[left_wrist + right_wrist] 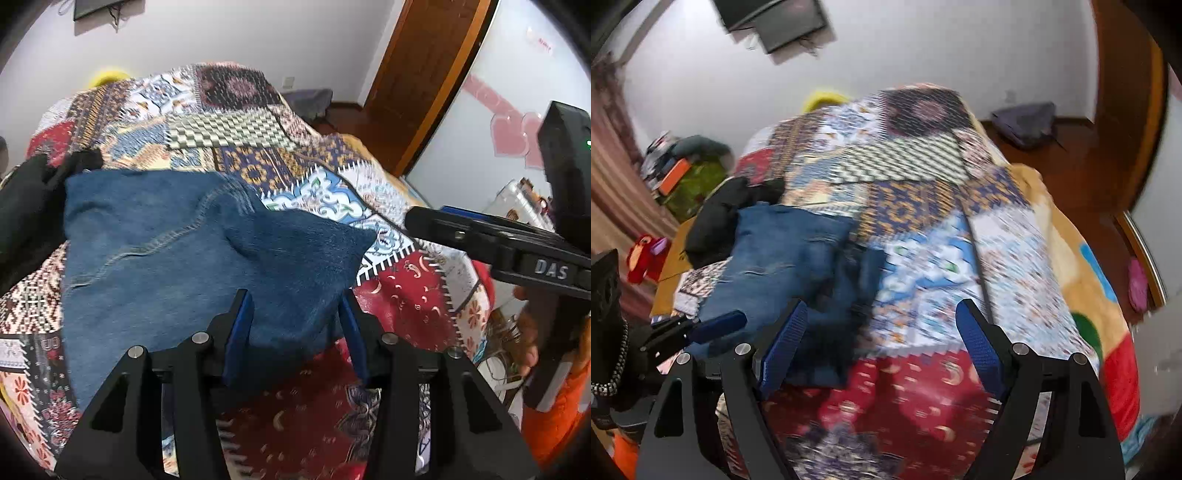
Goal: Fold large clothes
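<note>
Already partly folded, not yet finished.
Jeans (166, 251) doubled over near the bed's (406, 295) left edge, one corner flap lifted and loose toward the middle, likely one more fold and a smoothing left; black garment (26, 206) bunched at the far left, unfolded. Left gripper (295, 325) tilted down, half open around the jeans' near edge, pads seemingly not pressing. Right gripper (882, 343) wide open, empty, angled down over bare quilt beside the jeans.

left hand-held gripper (297, 306) partly spread, right hand-held gripper (881, 321) spread wide
</note>
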Available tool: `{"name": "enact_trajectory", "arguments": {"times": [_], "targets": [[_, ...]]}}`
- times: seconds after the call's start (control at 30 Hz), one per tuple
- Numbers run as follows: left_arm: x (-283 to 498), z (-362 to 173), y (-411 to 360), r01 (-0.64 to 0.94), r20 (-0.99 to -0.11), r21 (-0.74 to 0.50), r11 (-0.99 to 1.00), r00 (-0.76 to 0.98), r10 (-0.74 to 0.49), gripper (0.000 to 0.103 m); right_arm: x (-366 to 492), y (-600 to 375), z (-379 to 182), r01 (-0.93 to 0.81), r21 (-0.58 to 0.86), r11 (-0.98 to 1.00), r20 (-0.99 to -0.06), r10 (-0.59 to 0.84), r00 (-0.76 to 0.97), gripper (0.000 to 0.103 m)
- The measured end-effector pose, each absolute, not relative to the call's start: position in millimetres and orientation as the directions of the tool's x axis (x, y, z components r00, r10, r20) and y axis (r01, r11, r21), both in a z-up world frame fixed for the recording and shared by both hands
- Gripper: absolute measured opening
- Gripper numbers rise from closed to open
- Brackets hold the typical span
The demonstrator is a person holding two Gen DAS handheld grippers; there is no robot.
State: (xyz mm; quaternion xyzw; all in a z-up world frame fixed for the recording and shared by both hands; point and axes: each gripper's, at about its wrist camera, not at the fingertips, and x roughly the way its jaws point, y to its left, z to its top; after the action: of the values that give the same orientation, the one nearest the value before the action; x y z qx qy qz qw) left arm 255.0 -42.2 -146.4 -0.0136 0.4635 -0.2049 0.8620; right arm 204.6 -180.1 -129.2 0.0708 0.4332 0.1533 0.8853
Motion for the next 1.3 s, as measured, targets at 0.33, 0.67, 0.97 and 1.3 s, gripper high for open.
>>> {"name": "enact_trajectory", "arguments": {"times": [0.33,0.67,0.97,1.3], "targets": [[242,-119,31,0.178,-0.748,-0.068,0.982,0.642,-0.168,0.064,215,-119,-140,-0.359,0.194,0.913,-0.768,0.369,0.524,0.08],[239,-183,76,0.101,-0.829,-0.024,0.995,0.554,-0.076,0.075,228,-164,-194,-0.262,0.259,0.93,-0.85,0.348,0.394,0.083],[233,-175,74,0.101,-0.809,0.004,0.995,0.585,-0.056,0.076,223,-165,-171,-0.265,0.237,0.935,-0.843,0.334,0.421,0.083],[255,-152,98,0.039,-0.778,-0.002,0.999,0.627,-0.026,0.076,251,-134,-161,-0.34,0.24,0.909,-0.827,0.375,0.419,0.083]]}}
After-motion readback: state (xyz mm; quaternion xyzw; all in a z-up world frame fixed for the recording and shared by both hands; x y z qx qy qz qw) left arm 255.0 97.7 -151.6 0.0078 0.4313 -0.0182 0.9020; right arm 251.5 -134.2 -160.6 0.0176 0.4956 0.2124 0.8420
